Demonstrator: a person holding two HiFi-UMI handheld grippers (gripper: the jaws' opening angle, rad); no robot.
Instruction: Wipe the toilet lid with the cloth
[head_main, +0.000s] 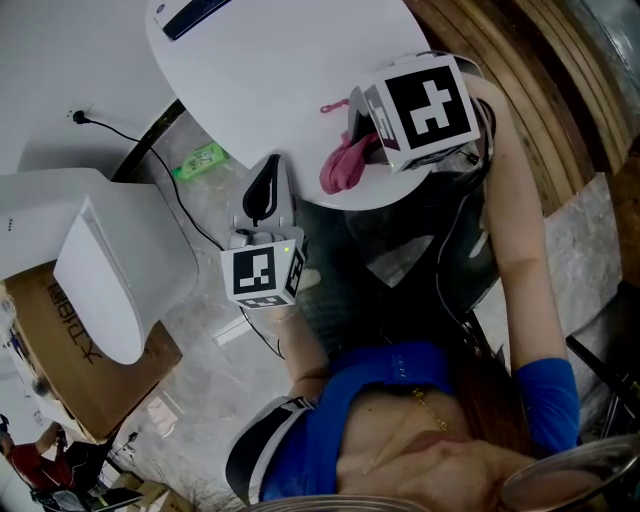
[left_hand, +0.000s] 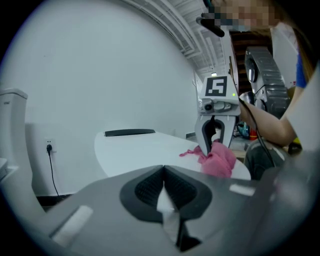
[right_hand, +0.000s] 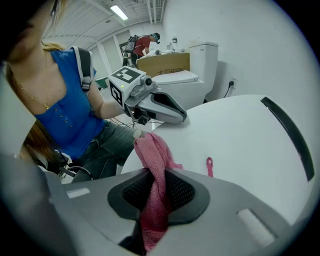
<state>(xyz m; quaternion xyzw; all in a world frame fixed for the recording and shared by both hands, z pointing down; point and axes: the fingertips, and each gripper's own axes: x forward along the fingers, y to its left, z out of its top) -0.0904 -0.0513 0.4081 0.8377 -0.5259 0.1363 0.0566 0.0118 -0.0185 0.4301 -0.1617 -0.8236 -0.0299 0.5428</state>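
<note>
Pink cloth (right_hand: 150, 150), soft and limp by its look, sits pinched at a bunched fold in the right claw (right_hand: 159, 190) over the toilet lid (right_hand: 240, 145); the left claw (left_hand: 163, 190) is closed and empty.

It looked like a workshop or test hall, not a bathroom. Beyond the toilet lid (head_main: 300, 80) at twelve o'clock, a second toilet (head_main: 95, 260) stood at nine o'clock on a bare floor (head_main: 200, 400), next to a cardboard box (head_main: 60, 350) at eight o'clock. In the right gripper view, strip lights (right_hand: 119, 12) ran under a ribbed ceiling (right_hand: 85, 20) at twelve o'clock.
</note>
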